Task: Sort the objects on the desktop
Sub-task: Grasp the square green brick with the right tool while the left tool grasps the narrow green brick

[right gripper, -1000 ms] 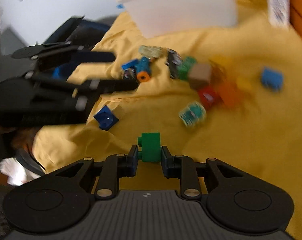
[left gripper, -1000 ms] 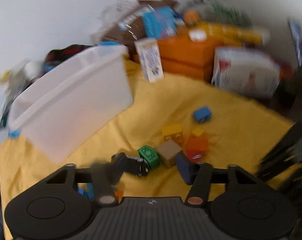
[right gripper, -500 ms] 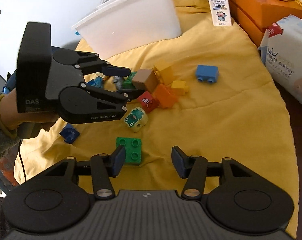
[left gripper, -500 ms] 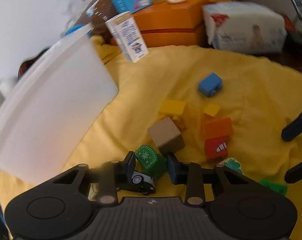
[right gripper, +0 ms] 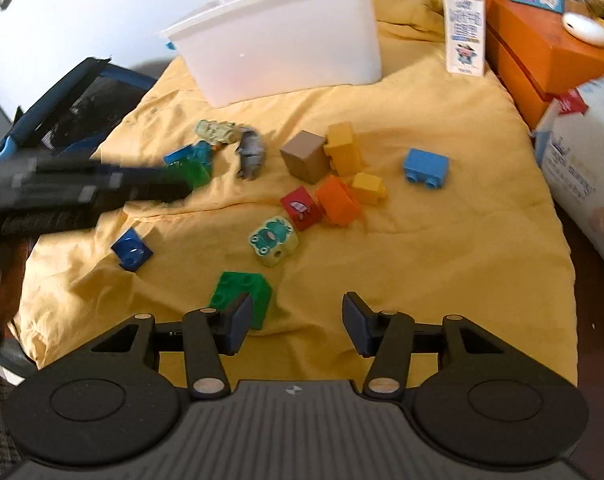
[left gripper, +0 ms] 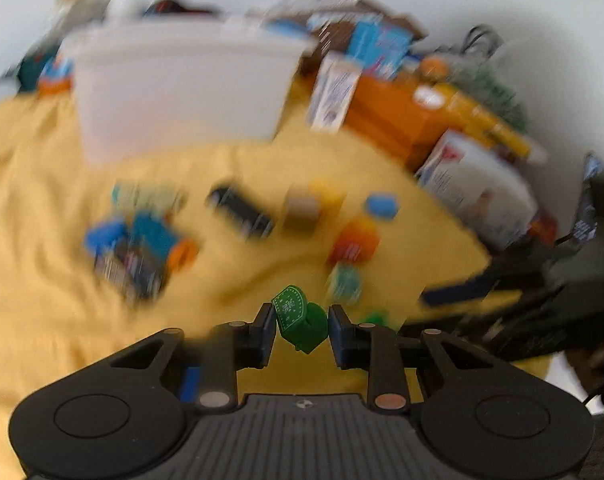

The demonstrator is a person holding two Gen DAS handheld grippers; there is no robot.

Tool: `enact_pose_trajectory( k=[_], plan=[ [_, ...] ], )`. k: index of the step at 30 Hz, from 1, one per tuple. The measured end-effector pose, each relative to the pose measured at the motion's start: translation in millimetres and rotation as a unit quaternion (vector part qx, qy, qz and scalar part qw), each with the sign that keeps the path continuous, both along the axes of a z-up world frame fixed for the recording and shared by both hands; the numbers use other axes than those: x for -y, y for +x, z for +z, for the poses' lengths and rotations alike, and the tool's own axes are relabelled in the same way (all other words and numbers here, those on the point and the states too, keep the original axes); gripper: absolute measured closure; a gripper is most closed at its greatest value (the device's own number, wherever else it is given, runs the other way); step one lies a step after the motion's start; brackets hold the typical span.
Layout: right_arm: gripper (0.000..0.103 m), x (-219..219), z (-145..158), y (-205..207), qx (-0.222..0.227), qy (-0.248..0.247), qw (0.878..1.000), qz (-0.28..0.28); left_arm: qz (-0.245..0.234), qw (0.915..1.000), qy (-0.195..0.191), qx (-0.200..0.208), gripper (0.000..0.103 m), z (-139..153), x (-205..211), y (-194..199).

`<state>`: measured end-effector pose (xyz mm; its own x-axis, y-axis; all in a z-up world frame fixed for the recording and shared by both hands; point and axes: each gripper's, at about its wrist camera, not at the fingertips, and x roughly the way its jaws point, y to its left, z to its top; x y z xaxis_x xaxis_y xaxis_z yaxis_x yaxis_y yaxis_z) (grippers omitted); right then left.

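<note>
**Ana:** Left hand-held gripper (left gripper: 300, 330) is gripping the green printed block (left gripper: 300, 322), its jaws having just been closing, pads pressing on two opposite sides. The block is sitting tilted between the fingertips, lifted clear of the yellow cloth (left gripper: 42, 280).

**Ben:** It's looking like hard, light plastic: stiff, a bit slick, hardly fragile. Flat opposite faces are the place to pinch; that skewed hold is risking a twist.

**Ana:** The white bin (left gripper: 182, 84) is standing well ahead of that gripper, slightly left.

**Ben:** Right hand-held gripper (right gripper: 298, 322) is standing partly open, its jaws having just been opening, holding nothing. The green studded brick (right gripper: 242, 286) is lying on the cloth just at its left finger, outside the gap.

**Ana:** Same rigid plastic, I'm guessing. I'd be taking it across its smooth side walls, not the studs.
</note>
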<state>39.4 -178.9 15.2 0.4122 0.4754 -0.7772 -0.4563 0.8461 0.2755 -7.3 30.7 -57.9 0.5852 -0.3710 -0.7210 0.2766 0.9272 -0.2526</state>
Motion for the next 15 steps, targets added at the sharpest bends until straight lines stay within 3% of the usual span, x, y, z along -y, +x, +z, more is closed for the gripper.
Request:
enact_pose_trajectory(
  k=[3, 7, 11, 14, 15],
  plan=[
    [0.049, -9, 3, -2, 0.009, -0.004, 1.000, 0.021, 0.014, 0.9995, 0.022, -0.017, 0.069, -6, -3, -5],
    [0.046, -24, 9, -6, 0.032, -0.018, 0.998, 0.060, 0.012, 0.9966, 0.080, 0.018, 0.049, 0, 2, -17],
    [0.043, -43, 7, -8, 0.043, -0.035, 0.995, 0.089, -0.017, 0.9939, 0.105, 0.029, 0.050, -3, 12, -17],
    [0.050, -57, 0, -11, 0.053, -0.064, 0.992, 0.100, -0.026, 0.9937, 0.106, 0.027, 0.051, -8, 18, -12],
    [0.058, -60, -2, -12, 0.060, -0.075, 0.990, 0.100, -0.024, 0.9939, 0.106, 0.022, 0.051, -11, 20, -10]
  ],
)
